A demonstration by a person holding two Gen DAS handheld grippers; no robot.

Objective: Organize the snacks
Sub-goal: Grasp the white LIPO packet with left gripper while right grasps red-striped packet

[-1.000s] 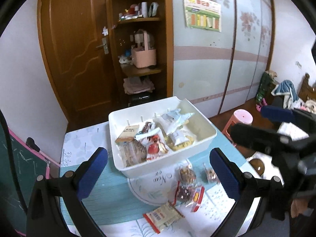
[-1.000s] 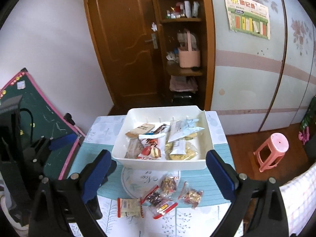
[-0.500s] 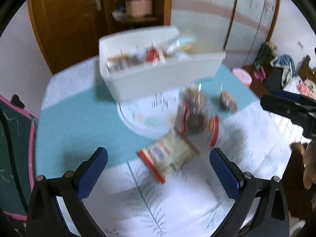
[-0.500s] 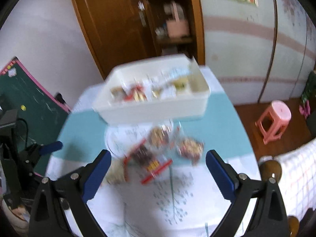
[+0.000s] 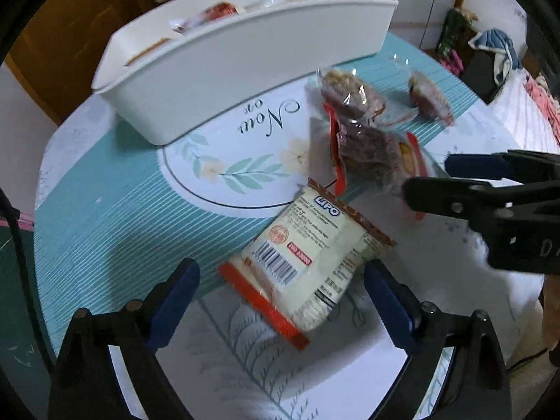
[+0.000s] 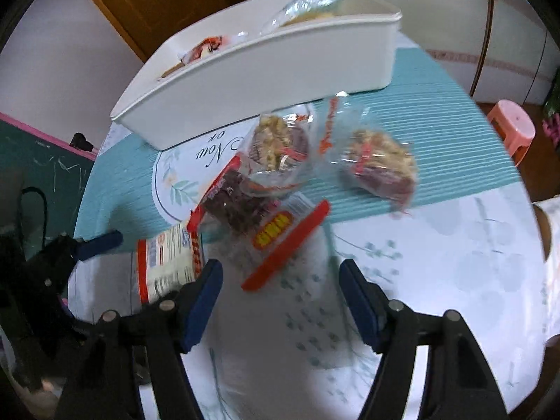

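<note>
A white bin point(image 5: 245, 59) with several snack packets stands at the back of the table; it also shows in the right wrist view point(image 6: 266, 70). My left gripper point(image 5: 280, 292) is open, its fingers on either side of a cream LIPO packet point(image 5: 308, 262) lying flat. My right gripper point(image 6: 280, 290) is open just in front of a red-edged clear packet of dark snacks point(image 6: 259, 217). Two clear bags of mixed nuts point(image 6: 280, 147) point(image 6: 378, 164) lie behind it. The right gripper shows in the left wrist view point(image 5: 490, 189), and the left one in the right wrist view point(image 6: 70, 248).
The table wears a teal striped cloth with a round white floral print point(image 5: 241, 161). A pink stool point(image 6: 514, 129) stands on the floor to the right. A green chalkboard point(image 6: 35, 164) leans at the left. A wooden door and shelves are behind the bin.
Both grippers have dropped from high above the table to just over the loose packets in front of the bin. Both stay open and empty.
</note>
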